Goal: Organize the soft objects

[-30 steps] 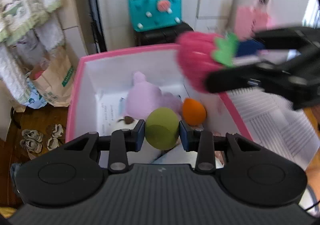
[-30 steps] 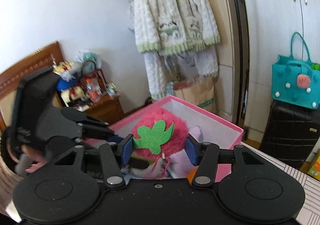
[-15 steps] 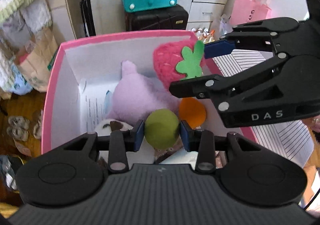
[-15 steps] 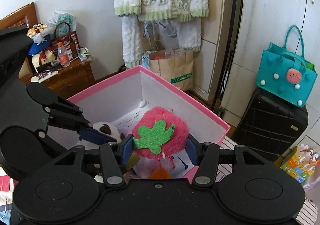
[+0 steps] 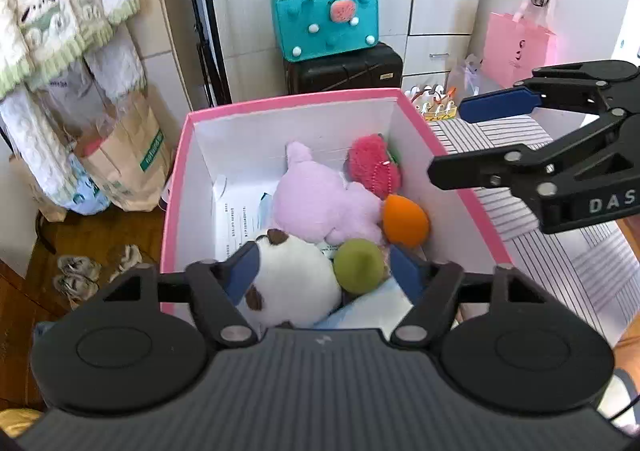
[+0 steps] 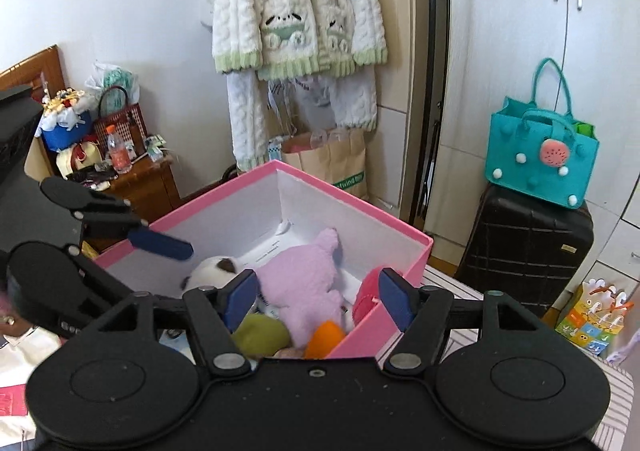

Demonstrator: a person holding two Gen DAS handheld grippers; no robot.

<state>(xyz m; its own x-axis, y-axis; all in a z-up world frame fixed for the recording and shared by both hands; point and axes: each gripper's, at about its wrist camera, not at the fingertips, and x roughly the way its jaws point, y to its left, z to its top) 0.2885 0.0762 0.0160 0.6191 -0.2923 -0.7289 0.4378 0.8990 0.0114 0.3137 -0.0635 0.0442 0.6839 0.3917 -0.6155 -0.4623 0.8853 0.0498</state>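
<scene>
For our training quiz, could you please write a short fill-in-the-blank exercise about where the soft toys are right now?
1. The green ball lies inside the ____ box.
2. The strawberry plush rests beside the ____ plush.
3. The jaws of the left gripper and of the right gripper have just been opening, and both now hold ____.

Missing words: pink; purple; nothing

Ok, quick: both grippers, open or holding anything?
Left gripper: open, jaws just opened, green ball lies loose in the box.
Right gripper: open, just opened, holding nothing.
</scene>
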